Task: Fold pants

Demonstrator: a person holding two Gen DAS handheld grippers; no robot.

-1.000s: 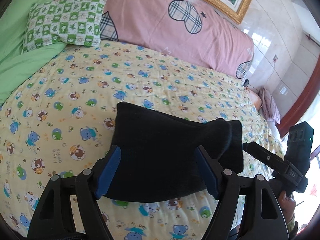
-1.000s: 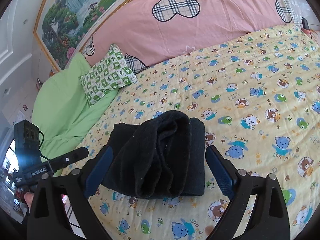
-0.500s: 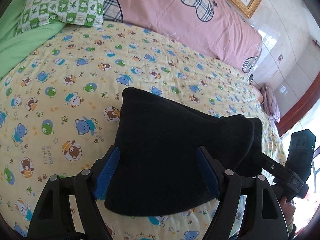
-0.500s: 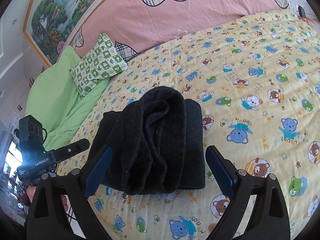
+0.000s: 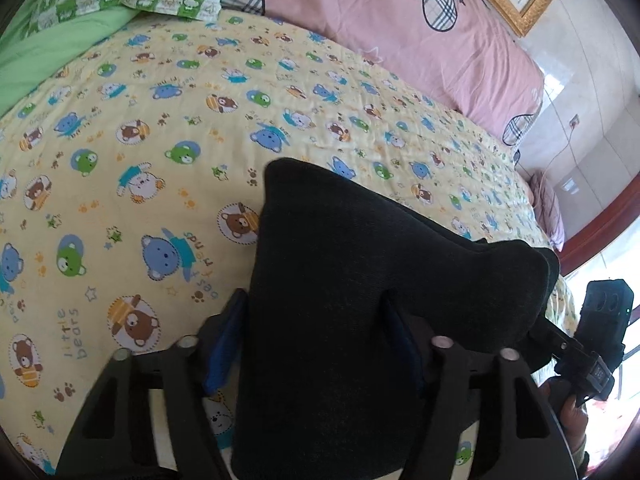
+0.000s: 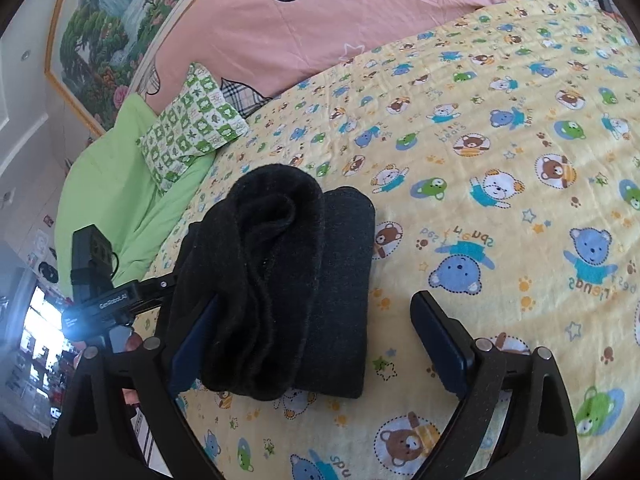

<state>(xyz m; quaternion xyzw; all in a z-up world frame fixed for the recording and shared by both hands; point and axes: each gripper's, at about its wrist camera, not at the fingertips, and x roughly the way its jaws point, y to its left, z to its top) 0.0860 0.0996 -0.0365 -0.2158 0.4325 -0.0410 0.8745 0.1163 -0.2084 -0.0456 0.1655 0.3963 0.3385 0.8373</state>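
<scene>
Bedsheet (image 5: 168, 148) reads "little bears" beside pants (image 5: 360, 300).

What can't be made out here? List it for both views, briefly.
- Left wrist view: the pants cover the left gripper, so whether it clamps the fabric cannot be told.
- Left wrist view: the pants' near edge is cut off by the frame's bottom.
- Right wrist view: the pants hide part of the right gripper's left finger.

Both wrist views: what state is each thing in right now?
black pants: folded into a thick bundle, lying on the bear-print sheet
left tongs: open, straddling one end of the bundle
right tongs: open wide, bundle between the fingers
green checked pillow: lying on the green blanket
</scene>
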